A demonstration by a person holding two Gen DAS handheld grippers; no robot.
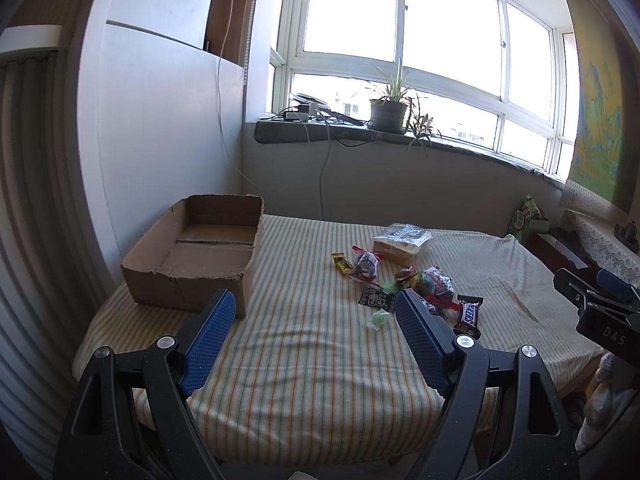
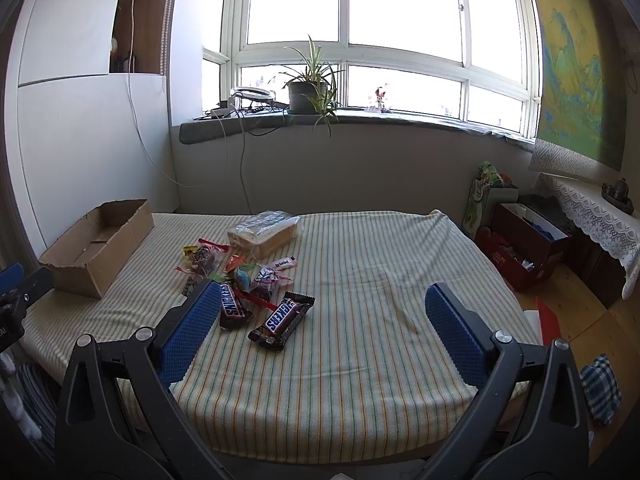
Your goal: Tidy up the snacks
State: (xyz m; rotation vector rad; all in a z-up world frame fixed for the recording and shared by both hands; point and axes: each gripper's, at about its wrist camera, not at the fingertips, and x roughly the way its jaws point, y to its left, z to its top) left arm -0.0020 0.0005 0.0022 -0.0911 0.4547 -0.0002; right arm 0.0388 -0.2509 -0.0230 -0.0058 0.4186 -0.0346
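Observation:
An empty cardboard box (image 1: 200,258) (image 2: 96,246) stands at the far left of a striped tablecloth (image 1: 304,352) (image 2: 360,320). To its right lies a heap of snacks: two Snickers bars (image 2: 282,316) (image 2: 232,308) (image 1: 469,314), small candy bags (image 1: 366,266) (image 2: 204,258) and a clear-wrapped pack of cake (image 1: 402,242) (image 2: 264,232). My left gripper (image 1: 316,300) is open, held above the cloth between box and snacks. My right gripper (image 2: 320,292) is open too, above the near edge, with one Snickers bar lying between its fingers' lines of sight. Both hold nothing.
Behind the table, a grey wall and a windowsill carry a potted plant (image 2: 310,88) (image 1: 390,110) and cables. A red box (image 2: 524,244) and a green bag (image 2: 482,196) sit on the floor at the right, next to a lace-covered shelf (image 2: 592,212).

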